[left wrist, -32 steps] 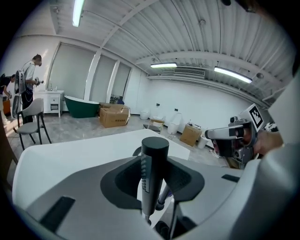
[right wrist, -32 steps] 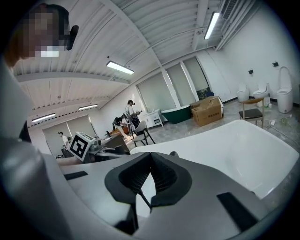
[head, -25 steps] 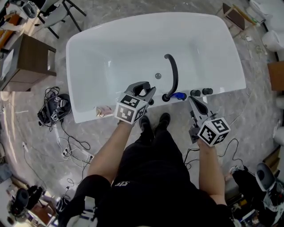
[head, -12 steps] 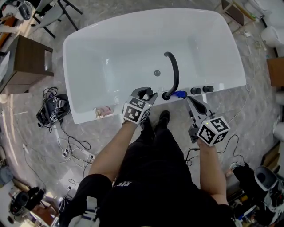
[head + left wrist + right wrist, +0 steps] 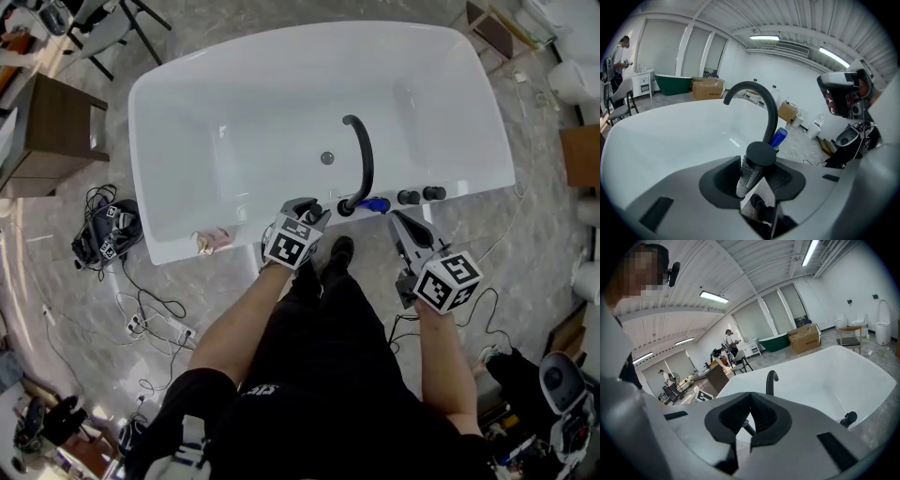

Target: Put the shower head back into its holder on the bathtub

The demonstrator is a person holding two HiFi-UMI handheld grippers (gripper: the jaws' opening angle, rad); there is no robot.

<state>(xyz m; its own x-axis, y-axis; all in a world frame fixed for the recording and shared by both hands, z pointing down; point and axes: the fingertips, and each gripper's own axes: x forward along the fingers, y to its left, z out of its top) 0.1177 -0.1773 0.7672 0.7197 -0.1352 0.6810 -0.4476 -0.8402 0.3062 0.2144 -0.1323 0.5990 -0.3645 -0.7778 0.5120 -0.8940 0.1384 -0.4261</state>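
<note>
A white bathtub has a curved black spout on its near rim. My left gripper is down at that rim, just left of the spout's base. In the left gripper view the shower head, with a ribbed grey handle and a round black cap, stands tilted between the jaws of the left gripper. The jaws are opening and the left pad stands clear of the handle. The holder itself is hidden. My right gripper hovers off the rim below the knobs, shut and empty.
A blue piece and two black knobs sit on the rim right of the spout. A pink item lies on the near left rim. Cables and a black device lie on the floor left; a dark cabinet stands beyond.
My left gripper has sunk to the tub rim and moved closer to the spout's base. The right gripper has stayed where it was.
</note>
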